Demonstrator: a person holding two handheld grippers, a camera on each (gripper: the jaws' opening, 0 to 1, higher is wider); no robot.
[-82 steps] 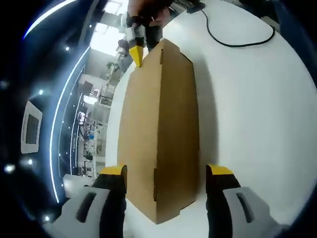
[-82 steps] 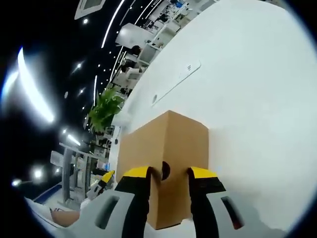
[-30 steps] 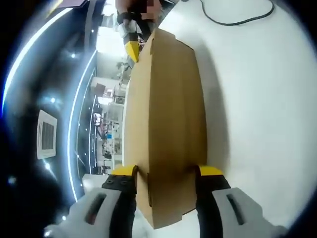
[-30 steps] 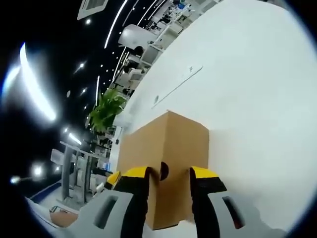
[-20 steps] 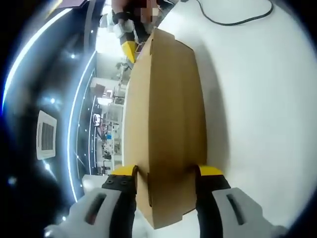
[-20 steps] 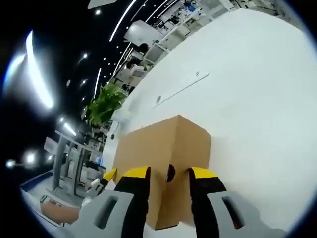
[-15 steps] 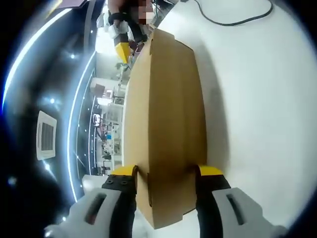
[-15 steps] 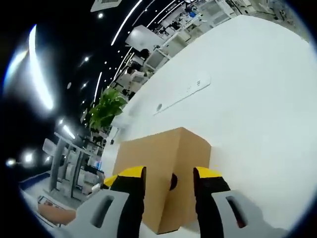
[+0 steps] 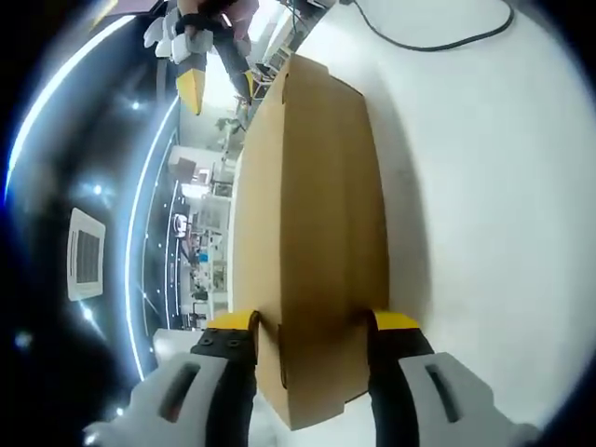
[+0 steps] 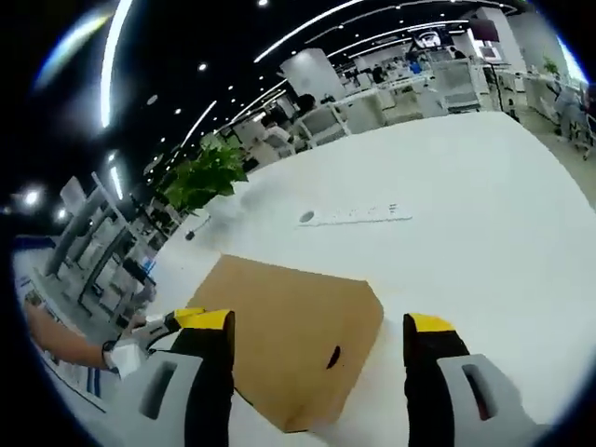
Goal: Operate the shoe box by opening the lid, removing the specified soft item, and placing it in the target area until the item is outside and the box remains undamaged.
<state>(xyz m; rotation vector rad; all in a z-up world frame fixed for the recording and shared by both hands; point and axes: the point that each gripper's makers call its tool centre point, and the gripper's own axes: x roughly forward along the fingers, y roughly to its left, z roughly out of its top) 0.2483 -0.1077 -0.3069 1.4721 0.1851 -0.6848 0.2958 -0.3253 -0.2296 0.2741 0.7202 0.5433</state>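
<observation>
Left gripper view, shoe box: plain brown cardboard shoe box point(image 9: 312, 233) lies on the white table point(image 9: 484, 205), lid shut, running lengthwise away from the camera; no print readable on it.
Left gripper: left gripper point(image 9: 314, 328) clamps the box's near end, one yellow-tipped jaw on each side wall.
Right gripper view, shoe box: the box sits below the camera, a small dark finger hole point(image 10: 332, 355) in its end face.
Right gripper: right gripper point(image 10: 317, 324) is spread wide, raised above the box end, clear of it.
Far end: the right gripper also appears at the top of the left gripper view, off the box.
Table: black cable point(image 9: 438, 33); long white strip point(image 10: 358, 215), its markings too small to read.
Background: green plant point(image 10: 209, 177).
</observation>
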